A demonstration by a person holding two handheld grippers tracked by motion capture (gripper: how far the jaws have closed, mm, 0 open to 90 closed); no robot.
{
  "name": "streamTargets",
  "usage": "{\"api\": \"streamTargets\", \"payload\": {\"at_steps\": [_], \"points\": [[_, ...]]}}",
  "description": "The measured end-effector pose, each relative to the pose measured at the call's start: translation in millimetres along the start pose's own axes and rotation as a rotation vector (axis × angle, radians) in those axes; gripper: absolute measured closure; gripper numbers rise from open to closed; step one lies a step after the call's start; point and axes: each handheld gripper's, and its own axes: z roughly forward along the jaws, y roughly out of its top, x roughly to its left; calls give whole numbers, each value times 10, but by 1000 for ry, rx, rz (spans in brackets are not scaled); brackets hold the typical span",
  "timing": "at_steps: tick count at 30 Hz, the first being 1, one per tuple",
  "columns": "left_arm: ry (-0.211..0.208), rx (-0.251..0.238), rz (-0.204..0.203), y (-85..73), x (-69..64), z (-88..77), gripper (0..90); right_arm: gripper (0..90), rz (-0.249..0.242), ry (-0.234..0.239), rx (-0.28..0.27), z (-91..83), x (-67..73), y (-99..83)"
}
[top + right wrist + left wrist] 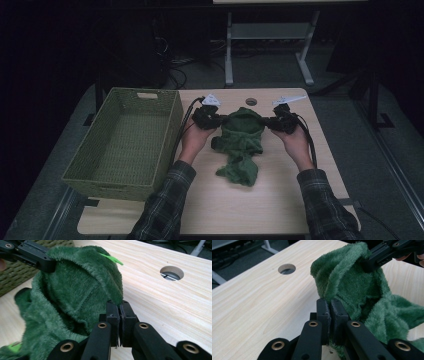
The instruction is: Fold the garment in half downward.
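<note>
A fuzzy dark green garment (pixel 242 140) lies crumpled on the wooden table (pixel 280 200), its far end lifted and spread between both grippers. My left gripper (pixel 218 120) is shut on the garment's left edge (pixel 342 290), jaws pressed together (pixel 330 305). My right gripper (pixel 266 122) is shut on the right edge (pixel 82 285), jaws together (pixel 119 307). A light green tag (pixel 111 258) sticks out near the top fold. The other gripper (pixel 372 261) shows at the upper right of the left gripper view, and the left one (pixel 42 262) at the upper left of the right gripper view.
An olive woven basket (pixel 127 142) stands at the table's left side. A round cable hole (pixel 251 101) sits near the far edge. Beyond the table are a desk frame (pixel 270 40) and cables on the floor (pixel 175 65).
</note>
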Motion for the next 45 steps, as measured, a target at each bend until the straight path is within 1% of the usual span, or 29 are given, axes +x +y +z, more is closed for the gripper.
{"api": "streamTargets", "payload": {"at_steps": [3,5,9,11,13,14,15,17,19,20,21,23,25,26,28,29,30,31,33,35,37,38,39,41,43,45], "points": [[1,-16,7,-20,-59,-54,864,873,-8,28,-7,-54,35,-19],[-1,-29,14,-32,-96,-88,864,873,-29,32,-27,-102,78,-35],[-5,-54,29,-64,-205,-164,864,873,-49,44,-45,-173,143,-80],[-5,-51,43,-85,-265,-191,864,872,-51,51,-41,-197,156,-103],[-7,-52,52,-114,-313,-213,864,872,-59,55,-58,-229,173,-135],[-8,-55,58,-130,-330,-226,864,872,-55,64,-62,-242,186,-152],[-9,-63,51,-148,-356,-239,863,872,-58,68,-62,-256,200,-170],[-14,-75,49,-186,-407,-277,863,872,-65,80,-59,-279,231,-211],[-19,-79,54,-215,-450,-315,863,871,-79,85,-83,-316,280,-254],[-23,-88,49,-230,-475,-328,863,871,-86,92,-85,-339,307,-277],[-24,-89,49,-241,-490,-337,863,871,-85,103,-80,-352,330,-290],[-30,-87,51,-272,-524,-353,863,870,-98,115,-77,-371,367,-310],[-37,-85,49,-303,-550,-369,863,870,-114,113,-94,-399,427,-344],[-43,-87,55,-318,-555,-375,863,871,-116,120,-89,-405,445,-359],[-57,-89,53,-349,-577,-394,862,868,-119,125,-79,-416,469,-395],[-62,-91,52,-364,-596,-409,862,868,-119,131,-80,-422,477,-413],[-66,-94,54,-374,-605,-420,862,868,-121,131,-94,-439,495,-446],[-67,-96,58,-390,-622,-439,862,868,-126,131,-94,-446,500,-464],[-72,-96,67,-414,-647,-463,862,868,-124,148,-86,-461,524,-512],[-77,-95,75,-448,-678,-490,862,868,-139,154,-96,-487,561,-568],[-86,-98,80,-492,-717,-516,862,868,-139,171,-81,-510,594,-619],[-89,-95,80,-506,-729,-524,862,868,-146,174,-82,-525,619,-656],[-91,-93,85,-524,-745,-533,862,868,-152,175,-86,-536,634,-679],[-87,-87,93,-560,-786,-550,862,868,-154,188,-71,-559,663,-731],[-90,-93,98,-600,-824,-567,862,867,-168,187,-71,-577,699,-783],[-90,-88,112,-643,-871,-584,863,867,-171,202,-61,-591,732,-839]]}}
